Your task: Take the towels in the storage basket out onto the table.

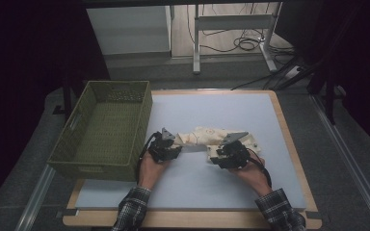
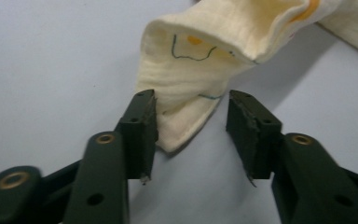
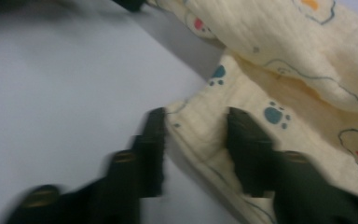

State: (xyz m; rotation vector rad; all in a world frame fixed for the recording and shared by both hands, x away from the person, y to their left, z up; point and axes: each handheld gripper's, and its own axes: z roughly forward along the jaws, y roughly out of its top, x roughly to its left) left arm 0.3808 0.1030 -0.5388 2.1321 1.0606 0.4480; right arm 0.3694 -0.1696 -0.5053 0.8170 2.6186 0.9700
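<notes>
A: Cloth [image 1: 207, 136] lies crumpled on the pale blue bench [image 1: 192, 185], just right of the green woven basket [image 1: 103, 130] — cream fabric with paw prints and small coloured drawings.

B: And the left tool [image 2: 191, 128]?

A: Its jaws stand partly apart around a hanging corner of the cloth. The fabric touches the inner face of one jaw (the one at the left of the left gripper view), but the other jaw stands clear, so nothing is pinched.

B: The right tool [image 3: 196, 149]?

A: Blurred in its own view. A folded edge of the cloth lies between its jaws — whether the pads press on it I cannot tell.

B: From above?

A: Both hands sit side by side at the near edge of the cloth, the left tool [image 1: 164, 144] at its left end, the right tool [image 1: 229, 153] at its right.
</notes>
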